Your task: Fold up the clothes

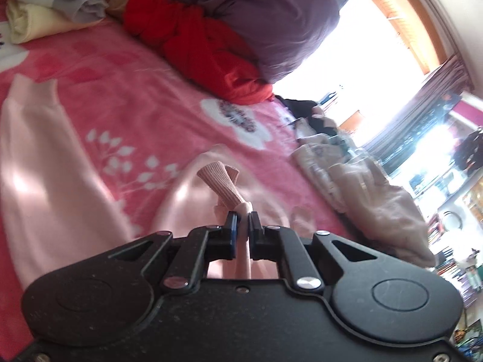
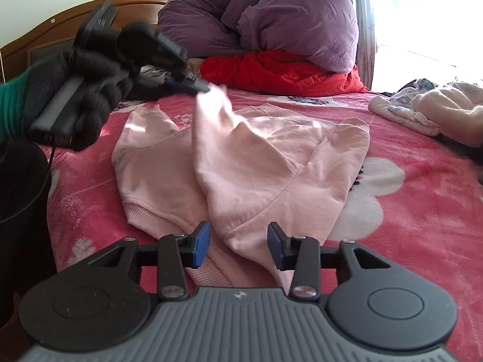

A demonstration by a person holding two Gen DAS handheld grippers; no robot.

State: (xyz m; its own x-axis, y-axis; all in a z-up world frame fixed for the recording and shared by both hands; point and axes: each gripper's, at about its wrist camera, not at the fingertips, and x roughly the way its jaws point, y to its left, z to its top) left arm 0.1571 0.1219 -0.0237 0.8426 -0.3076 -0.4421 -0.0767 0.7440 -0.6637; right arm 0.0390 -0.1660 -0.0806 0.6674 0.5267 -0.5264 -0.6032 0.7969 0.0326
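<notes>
A pale pink sweatshirt (image 2: 250, 157) lies on the pink flowered bedspread (image 2: 422, 199), one sleeve lifted across its body. My left gripper (image 1: 244, 217) is shut on the ribbed cuff (image 1: 222, 184) of that sleeve. In the right wrist view the left gripper (image 2: 202, 87), held by a black-gloved hand (image 2: 87, 99), holds the sleeve end up above the garment. My right gripper (image 2: 238, 242) stands open just above the sweatshirt's near hem, with nothing between its fingers. The sweatshirt's body (image 1: 36, 163) spreads at the left of the left wrist view.
A red garment (image 2: 280, 72) and a purple duvet (image 2: 271, 15) are piled at the head of the bed. A cream heap of clothes (image 2: 428, 108) lies at the right. Folded pale items (image 1: 45, 6) sit far left. A wooden headboard (image 2: 60, 21) stands behind.
</notes>
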